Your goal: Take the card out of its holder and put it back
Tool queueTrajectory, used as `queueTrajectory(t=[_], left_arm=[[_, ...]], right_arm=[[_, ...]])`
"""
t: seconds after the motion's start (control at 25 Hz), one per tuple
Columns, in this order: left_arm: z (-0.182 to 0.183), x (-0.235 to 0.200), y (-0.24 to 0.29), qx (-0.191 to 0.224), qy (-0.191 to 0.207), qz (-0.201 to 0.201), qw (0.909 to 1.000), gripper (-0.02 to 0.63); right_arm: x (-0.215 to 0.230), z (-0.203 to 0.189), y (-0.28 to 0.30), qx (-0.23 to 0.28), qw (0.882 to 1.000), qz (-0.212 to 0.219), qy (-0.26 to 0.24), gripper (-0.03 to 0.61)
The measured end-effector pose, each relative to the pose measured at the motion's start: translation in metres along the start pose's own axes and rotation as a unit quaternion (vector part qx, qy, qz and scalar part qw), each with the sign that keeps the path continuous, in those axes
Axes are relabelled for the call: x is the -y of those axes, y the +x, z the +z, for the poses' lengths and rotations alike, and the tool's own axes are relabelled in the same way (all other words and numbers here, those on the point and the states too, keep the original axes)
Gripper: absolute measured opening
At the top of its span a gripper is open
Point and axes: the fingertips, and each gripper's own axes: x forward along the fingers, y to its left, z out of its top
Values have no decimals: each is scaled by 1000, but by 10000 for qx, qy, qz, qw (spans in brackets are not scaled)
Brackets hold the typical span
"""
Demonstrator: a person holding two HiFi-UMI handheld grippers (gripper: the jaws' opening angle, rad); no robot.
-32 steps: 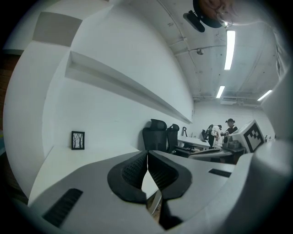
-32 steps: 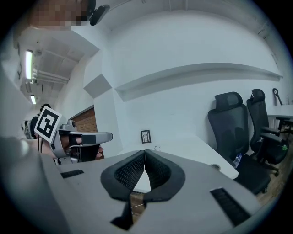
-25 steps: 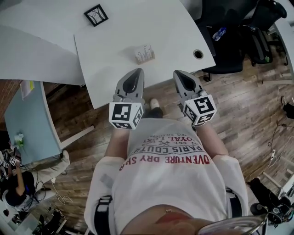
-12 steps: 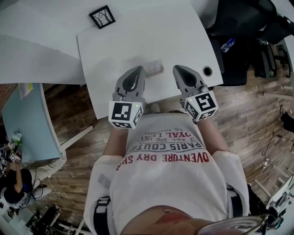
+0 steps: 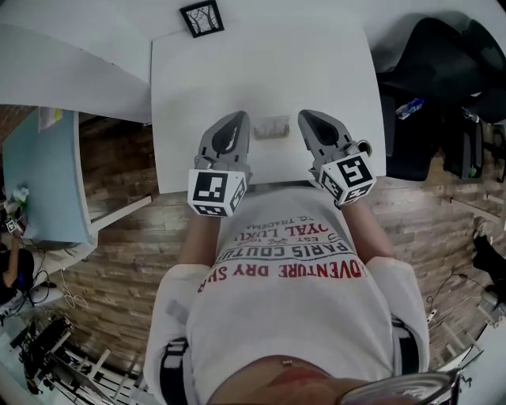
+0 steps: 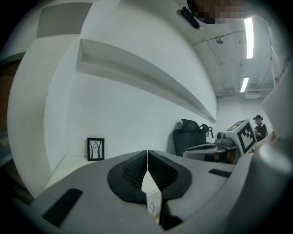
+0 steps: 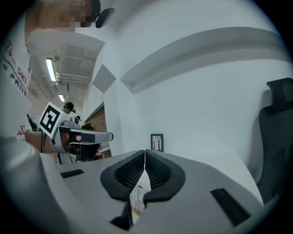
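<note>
Head view showed the card (image 5: pixel 271 125) standing in its holder (image 5: pixel 273 135) on the white table (image 5: pixel 253 71), near the table's front edge. The card's long axis ran left to right across the table, parallel to that edge. Which face it turned to the person could not be made out from above.

The left gripper (image 5: pixel 239 119) and the right gripper (image 5: pixel 307 119) pointed away from the person over the table. The card lay between the two jaw tips, just beside each and apart from both.

Left gripper view:
- The left gripper's jaws were together, their tips meeting along one seam, with nothing between them.
- The card (image 6: pixel 153 203) appeared below the seam and slightly to its right, upright, with thin printed lines on its face.
- The right gripper (image 6: pixel 238 137) showed at the right edge.

Right gripper view:
- The right gripper's jaws were together in the same way, with nothing clamped.
- The card (image 7: pixel 137 196) appeared below the seam and slightly to its left, upright, with a tree-like print.
- The left gripper (image 7: pixel 68 130) showed at the left.

A black picture frame (image 5: pixel 202 17) stood at the far end of the table, well apart from the card. A black office chair (image 5: pixel 431 79) stood on the wooden floor (image 5: pixel 118 237) to the right of the table.
</note>
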Motion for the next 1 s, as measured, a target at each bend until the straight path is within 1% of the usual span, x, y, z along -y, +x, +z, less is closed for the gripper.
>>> queueTrajectory(t=[0.16,0.36,0.44,0.48,0.52,0.56,0.68,0.84,1.0], left_arm=[[-3,-5,5,-8,-177,386,9991,25],[-9,-4,8,27,-361,689,9970,25],[-13,-7,11,52,-429,753,9962,25],[-16,-9,12,54,-464,804,9957,25],[-20,-12,13,50,-505,867,9949,25],[-24,-15,13,42,-555,932,9941,25],[-34,-19,17,48,-648,1034,9925,25],[-40,-24,21,103,-536,1021,9933,25],[-41,-25,26,175,-450,1001,9938,25]], right_arm=[[2,-8,16,-275,9965,786,14,26],[-3,-19,26,-412,9842,1709,-187,28],[-6,-25,32,-528,9764,2072,-296,29],[-8,-29,36,-620,9716,2260,-339,67],[-10,-35,39,-730,9665,2432,-381,167],[-11,-41,43,-844,9618,2569,-424,187],[-8,-63,52,-1115,9512,2838,-466,187],[-8,-89,64,-1422,9328,3295,-332,187],[-7,-110,74,-1699,9149,3633,-463,186]])
